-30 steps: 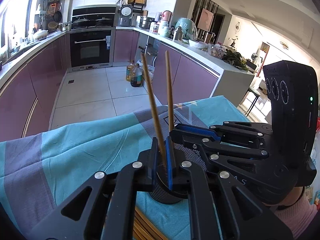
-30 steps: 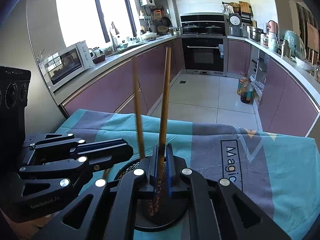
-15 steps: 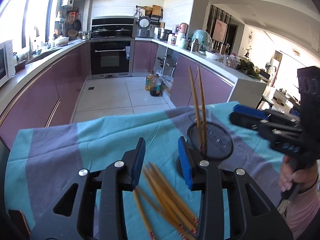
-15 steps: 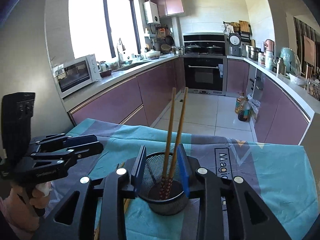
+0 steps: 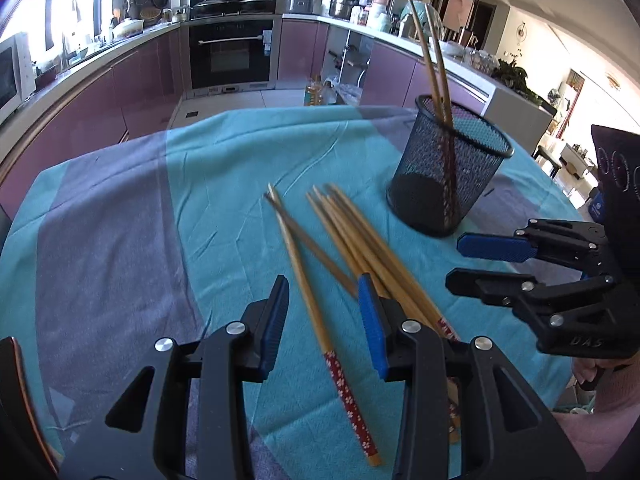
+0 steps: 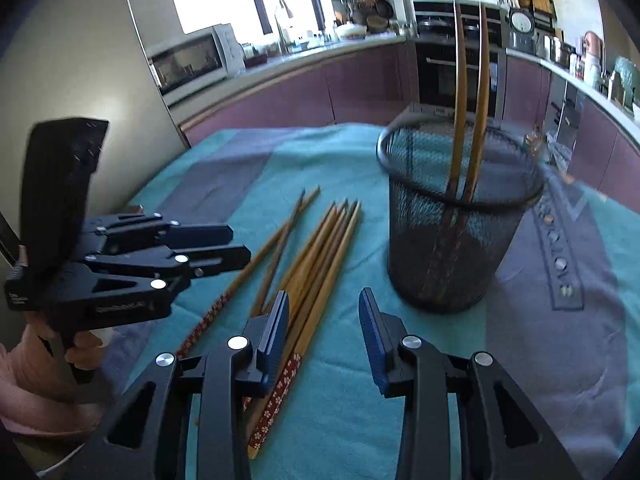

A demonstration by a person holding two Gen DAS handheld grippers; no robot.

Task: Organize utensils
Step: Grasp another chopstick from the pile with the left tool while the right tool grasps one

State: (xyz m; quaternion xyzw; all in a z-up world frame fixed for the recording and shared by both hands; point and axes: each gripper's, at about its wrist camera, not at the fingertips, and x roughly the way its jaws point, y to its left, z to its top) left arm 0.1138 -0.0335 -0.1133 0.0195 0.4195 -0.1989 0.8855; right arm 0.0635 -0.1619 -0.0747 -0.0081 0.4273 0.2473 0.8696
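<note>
A black mesh cup (image 5: 448, 176) stands on the teal cloth with two wooden chopsticks (image 5: 434, 56) upright in it; it also shows in the right wrist view (image 6: 456, 220). Several loose chopsticks (image 5: 360, 248) with red patterned ends lie on the cloth left of the cup, and in the right wrist view (image 6: 316, 256) too. My left gripper (image 5: 324, 312) is open and empty, hovering over the loose chopsticks. My right gripper (image 6: 324, 328) is open and empty, just in front of the cup, also seen in the left wrist view (image 5: 480, 260).
The table carries a teal and grey cloth (image 5: 120, 220). Purple kitchen cabinets (image 5: 132, 92) and an oven (image 5: 232, 56) stand behind. A microwave (image 6: 192, 60) sits on the counter at the left. The table's near edge is by my hands.
Both grippers let go of the two chopsticks, which now stand in the cup. Both opened, pulled back and lowered; the left one now hovers over the loose chopsticks.
</note>
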